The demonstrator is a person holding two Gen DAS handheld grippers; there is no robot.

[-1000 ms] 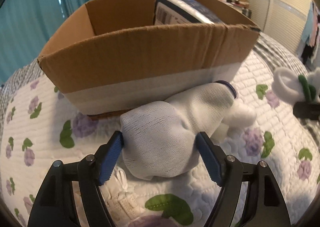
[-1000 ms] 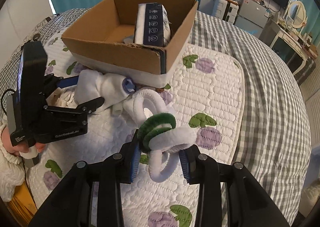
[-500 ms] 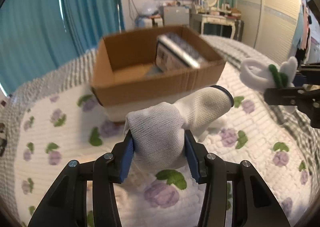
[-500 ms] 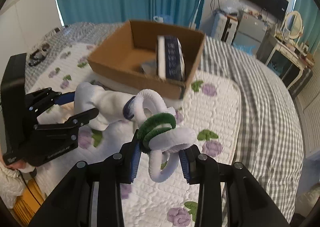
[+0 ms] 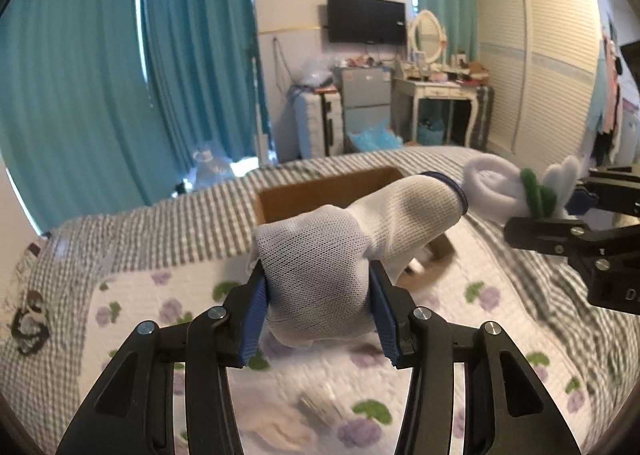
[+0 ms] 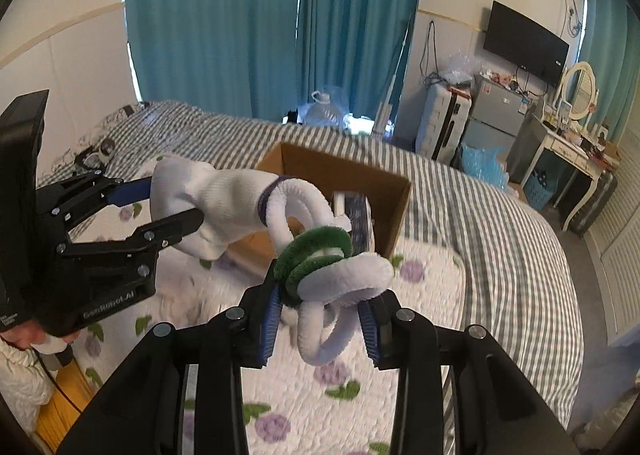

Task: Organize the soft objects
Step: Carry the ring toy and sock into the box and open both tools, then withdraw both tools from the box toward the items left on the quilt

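Holding a white knit glove with a dark cuff (image 5: 320,279) in our left tool (image 5: 320,311), we grip white-and-green fuzzy chenille loops (image 6: 332,267) in our right tool (image 6: 320,319) above the open brown cardboard box (image 6: 384,191) on the bed (image 6: 500,255).

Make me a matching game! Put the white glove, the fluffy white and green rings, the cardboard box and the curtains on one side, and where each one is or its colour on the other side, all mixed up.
Things:
1. white glove
2. fluffy rings
3. cardboard box
4. curtains

Clues:
A. teal
B. squeezed in the right claw
C. sitting on the bed, open at the top
D. squeezed in the left claw

Pairs: 1-D, 2-B, 3-C, 4-A
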